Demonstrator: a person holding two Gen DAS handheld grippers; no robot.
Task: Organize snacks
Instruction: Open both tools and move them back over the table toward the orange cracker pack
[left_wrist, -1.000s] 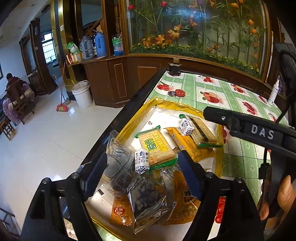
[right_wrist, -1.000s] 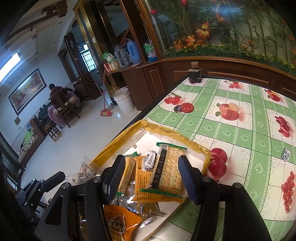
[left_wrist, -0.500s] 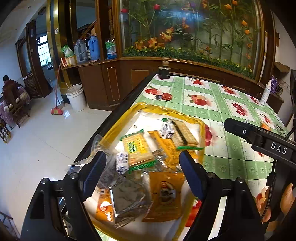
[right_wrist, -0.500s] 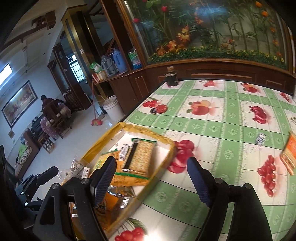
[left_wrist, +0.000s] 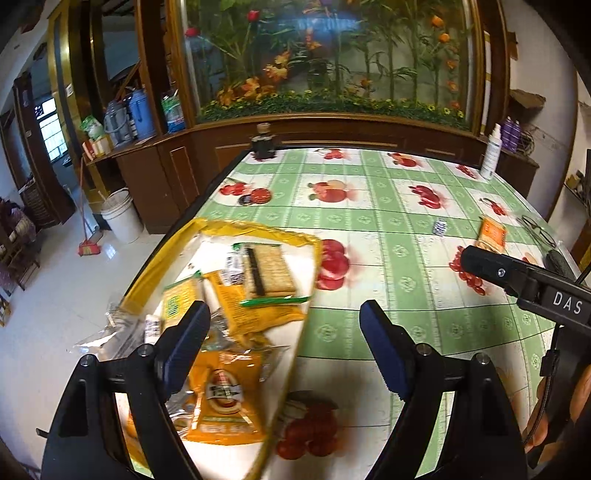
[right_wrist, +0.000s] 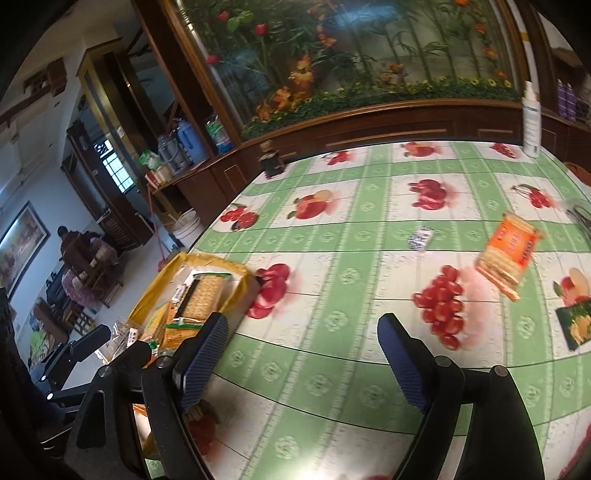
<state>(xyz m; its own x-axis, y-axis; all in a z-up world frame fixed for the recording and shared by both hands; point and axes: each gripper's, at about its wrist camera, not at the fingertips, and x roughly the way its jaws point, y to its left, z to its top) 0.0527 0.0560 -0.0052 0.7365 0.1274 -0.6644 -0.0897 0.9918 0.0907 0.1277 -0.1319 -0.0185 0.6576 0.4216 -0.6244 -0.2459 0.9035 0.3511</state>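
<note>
Left wrist view: left gripper (left_wrist: 284, 332) jaws spread wide, holding nothing. Yellow tray (left_wrist: 258, 230) of snacks sits just ahead-left of it. Loose orange cracker pack (left_wrist: 491, 234) lies far ahead-right, beyond the right gripper's arm; motion blur smears its label.

Right wrist view: right gripper (right_wrist: 299, 350) also spread and empty. Cracker pack (right_wrist: 508, 254) is ahead-right, long axis running diagonally away, so I judge the right gripper nearer. Small wrapped sweet (right_wrist: 421, 238) ahead. Green packet (right_wrist: 578, 325) cut off at the frame edge.
</note>
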